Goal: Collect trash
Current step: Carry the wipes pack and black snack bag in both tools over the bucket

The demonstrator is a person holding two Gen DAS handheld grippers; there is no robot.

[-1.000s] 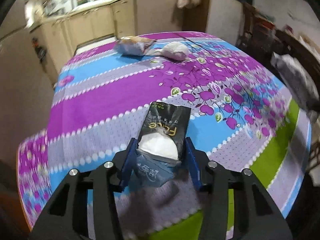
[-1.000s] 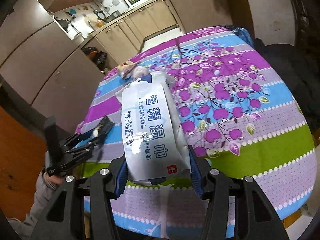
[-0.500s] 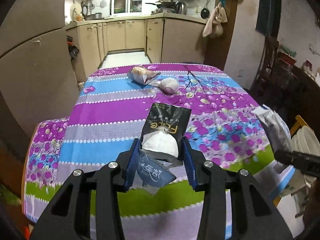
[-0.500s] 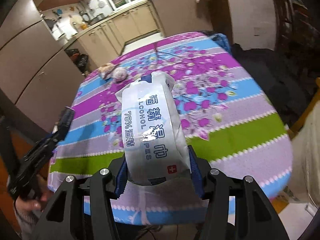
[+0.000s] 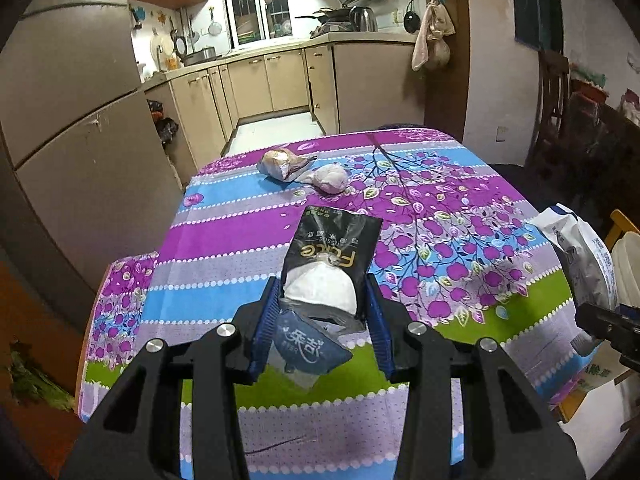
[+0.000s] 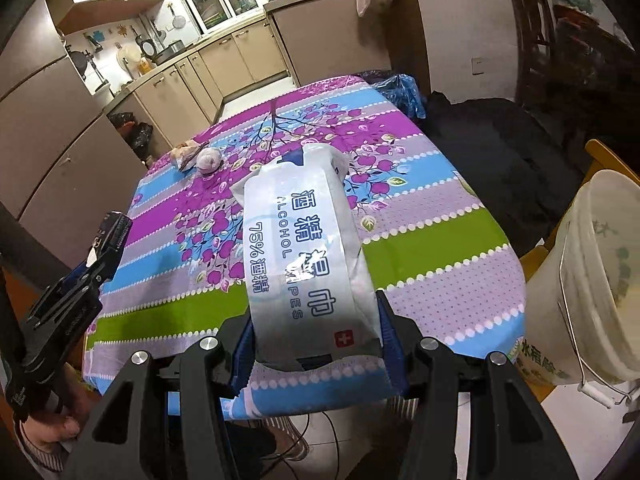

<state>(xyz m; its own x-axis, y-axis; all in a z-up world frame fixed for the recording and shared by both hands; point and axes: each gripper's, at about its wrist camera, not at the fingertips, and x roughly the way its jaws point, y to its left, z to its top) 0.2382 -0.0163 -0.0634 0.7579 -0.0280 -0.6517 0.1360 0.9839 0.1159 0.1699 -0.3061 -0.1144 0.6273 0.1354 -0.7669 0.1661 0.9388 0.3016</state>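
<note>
Since both packs were lifted off the floral purple-and-blue tablecloth [image 5: 240,240], the left gripper [image 5: 322,312] remains clamped on the black plastic tissue pack [image 5: 332,264], and the right gripper [image 6: 316,328] on the white alcohol-wipes pack [image 6: 304,248]. Both now hang over the cloth's near edge, toward the cream plastic bucket [image 6: 600,280] beside it; two crumpled wrappers [image 5: 304,170] remain at its far end.
</note>
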